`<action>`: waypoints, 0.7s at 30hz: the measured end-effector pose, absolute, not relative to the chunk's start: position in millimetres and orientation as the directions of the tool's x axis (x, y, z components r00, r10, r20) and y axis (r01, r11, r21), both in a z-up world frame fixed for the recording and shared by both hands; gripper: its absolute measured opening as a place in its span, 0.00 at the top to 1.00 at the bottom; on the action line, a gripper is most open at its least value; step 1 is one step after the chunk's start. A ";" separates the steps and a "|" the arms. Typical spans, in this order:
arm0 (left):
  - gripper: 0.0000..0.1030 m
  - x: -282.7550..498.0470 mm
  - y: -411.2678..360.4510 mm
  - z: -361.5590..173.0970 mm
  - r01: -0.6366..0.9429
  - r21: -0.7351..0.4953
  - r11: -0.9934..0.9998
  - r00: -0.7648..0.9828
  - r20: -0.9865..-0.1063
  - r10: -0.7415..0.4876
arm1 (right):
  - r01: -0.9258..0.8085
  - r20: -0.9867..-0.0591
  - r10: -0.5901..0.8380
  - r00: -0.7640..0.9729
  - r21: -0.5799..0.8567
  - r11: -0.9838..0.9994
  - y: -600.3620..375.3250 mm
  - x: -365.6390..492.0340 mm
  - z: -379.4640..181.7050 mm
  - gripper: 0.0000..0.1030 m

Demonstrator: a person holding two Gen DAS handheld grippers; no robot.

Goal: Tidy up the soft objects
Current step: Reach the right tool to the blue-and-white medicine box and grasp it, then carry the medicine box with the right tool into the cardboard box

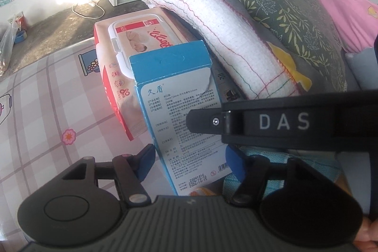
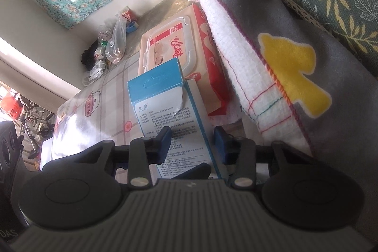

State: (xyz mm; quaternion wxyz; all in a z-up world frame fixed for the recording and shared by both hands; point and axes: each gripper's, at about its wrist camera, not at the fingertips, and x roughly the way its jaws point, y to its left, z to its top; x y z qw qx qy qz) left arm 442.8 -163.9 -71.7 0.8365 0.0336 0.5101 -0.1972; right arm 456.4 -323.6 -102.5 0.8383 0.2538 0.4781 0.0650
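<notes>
Both grippers straddle the upright blue-and-white box (image 1: 179, 110), the left gripper (image 1: 189, 163) and right gripper (image 2: 192, 141) each half-spread with pads apparently touching its faces, likely steadying it against the wipes pack (image 1: 132, 44) and rolled towel (image 1: 226, 39) behind it.

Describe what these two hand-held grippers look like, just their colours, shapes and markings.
Each hand-held gripper, left and right, has a dark grey ribbed body, two round discs, black linkage arms with silver pivots, and blue finger pads. White "DAS" lettering marks the right one's side in the left view.
</notes>
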 end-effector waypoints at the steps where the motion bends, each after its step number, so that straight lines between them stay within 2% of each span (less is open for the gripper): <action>1: 0.36 442.6 -163.6 -70.9 0.362 -0.145 0.921 0.403 -0.866 -0.295 | 0.129 -0.768 0.348 0.537 0.483 0.866 -324.6 454.1 -100.6 0.63; 6: 0.40 437.5 -152.6 -57.9 0.331 -0.166 0.929 0.432 -0.848 -0.306 | 0.121 -0.757 0.354 0.550 0.491 0.863 -323.8 443.4 -90.3 0.65; 12: 0.40 420.6 -144.8 -21.1 0.342 -0.161 0.926 0.494 -0.807 -0.323 | 0.106 -0.732 0.355 0.581 0.500 0.859 -317.4 428.9 -63.9 0.67; 21: 0.41 369.6 -119.8 40.6 0.334 -0.161 0.929 0.576 -0.745 -0.336 | 0.050 -0.673 0.372 0.640 0.519 0.853 -301.0 382.0 3.3 0.67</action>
